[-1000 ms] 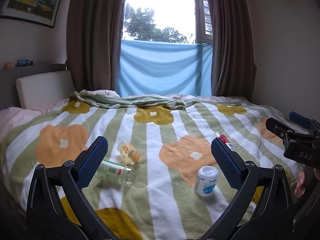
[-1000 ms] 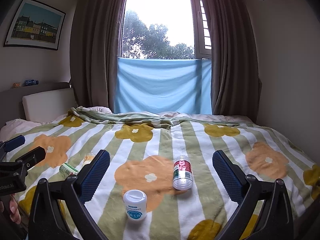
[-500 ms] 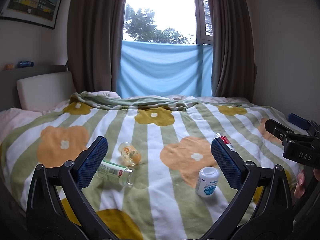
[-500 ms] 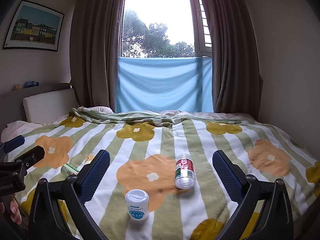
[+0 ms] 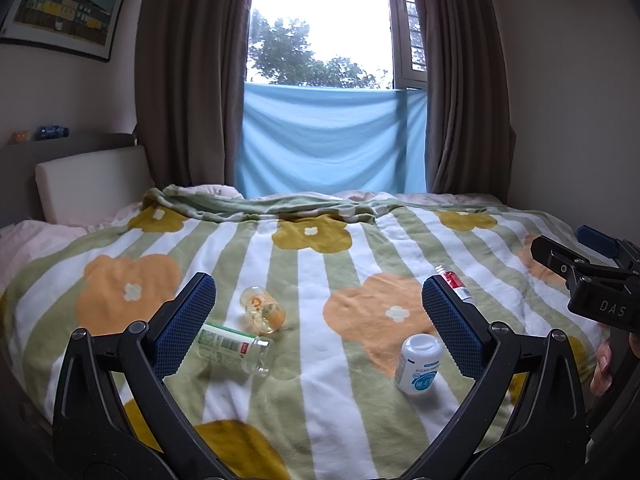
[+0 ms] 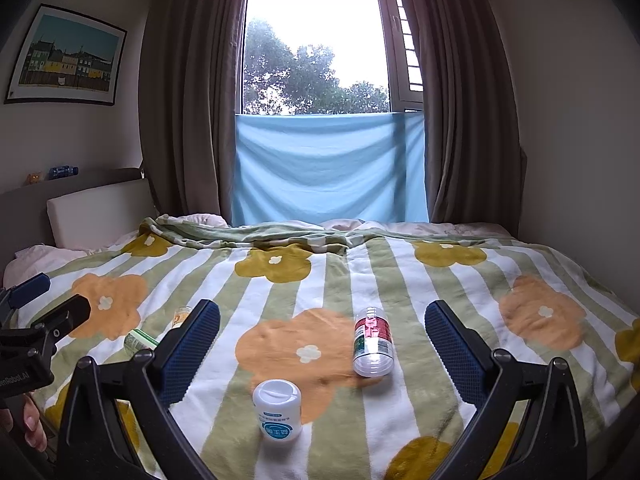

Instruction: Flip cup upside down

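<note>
Both claws hang released and empty over the near edge of the bed: the left claw [image 5: 316, 292] with its blue pads wide apart, the right claw [image 6: 322, 312] equally spread.

Under them lies the striped green-and-white fleece blanket with orange and mustard flowers [image 5: 328, 408]. On it, well apart, are a clear plastic bottle with a red label [image 6: 372, 340] on its side, a clear bottle with a green label [image 5: 230, 348] on its side toward the headboard end, and a white plastic bottle with a blue label [image 5: 418, 362] standing upright.

Smallest is the small clear cup with an orange print [image 5: 262, 312], which I take as the task's thing. It lies tipped over just beyond the green-labelled bottle, in front of the left claw.

It looks light, thin-walled and smooth, so likely slippery and prone to roll on the soft blanket. Gripping across the middle of its wall, gently, seems best.
</note>
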Available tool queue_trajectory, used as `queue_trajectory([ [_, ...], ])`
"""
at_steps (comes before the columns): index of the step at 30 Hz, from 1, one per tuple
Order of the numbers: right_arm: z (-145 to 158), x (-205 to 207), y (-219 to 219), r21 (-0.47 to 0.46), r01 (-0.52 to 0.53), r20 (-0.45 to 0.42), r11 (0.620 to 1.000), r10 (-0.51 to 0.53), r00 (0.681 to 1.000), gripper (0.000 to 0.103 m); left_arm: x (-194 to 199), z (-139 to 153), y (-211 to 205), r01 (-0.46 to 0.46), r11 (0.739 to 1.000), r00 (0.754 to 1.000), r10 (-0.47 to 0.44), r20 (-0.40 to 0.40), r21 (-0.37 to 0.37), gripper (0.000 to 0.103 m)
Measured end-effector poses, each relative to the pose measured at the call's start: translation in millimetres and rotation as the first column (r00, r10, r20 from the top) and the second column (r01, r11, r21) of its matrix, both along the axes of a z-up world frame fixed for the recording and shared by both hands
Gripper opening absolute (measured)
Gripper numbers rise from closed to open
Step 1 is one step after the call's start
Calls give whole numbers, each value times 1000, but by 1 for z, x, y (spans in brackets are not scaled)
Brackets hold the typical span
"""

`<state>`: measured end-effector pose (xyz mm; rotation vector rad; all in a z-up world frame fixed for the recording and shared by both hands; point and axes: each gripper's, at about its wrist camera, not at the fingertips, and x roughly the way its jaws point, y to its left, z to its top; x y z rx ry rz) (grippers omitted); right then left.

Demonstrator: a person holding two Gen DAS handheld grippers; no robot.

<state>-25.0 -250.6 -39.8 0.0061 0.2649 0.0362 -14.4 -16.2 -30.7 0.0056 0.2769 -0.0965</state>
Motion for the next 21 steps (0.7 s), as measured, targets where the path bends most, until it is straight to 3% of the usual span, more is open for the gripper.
queue_trajectory([
  [14, 0, 1, -1, 5, 2, -2, 1000, -2, 1000, 103, -4, 1, -9, -27, 997, 999, 24, 49, 78, 103],
  [21, 1, 1, -1, 6, 2, -2, 1000, -2, 1000, 103, -5, 1, -7, -48, 997, 997, 44, 64, 68, 103],
])
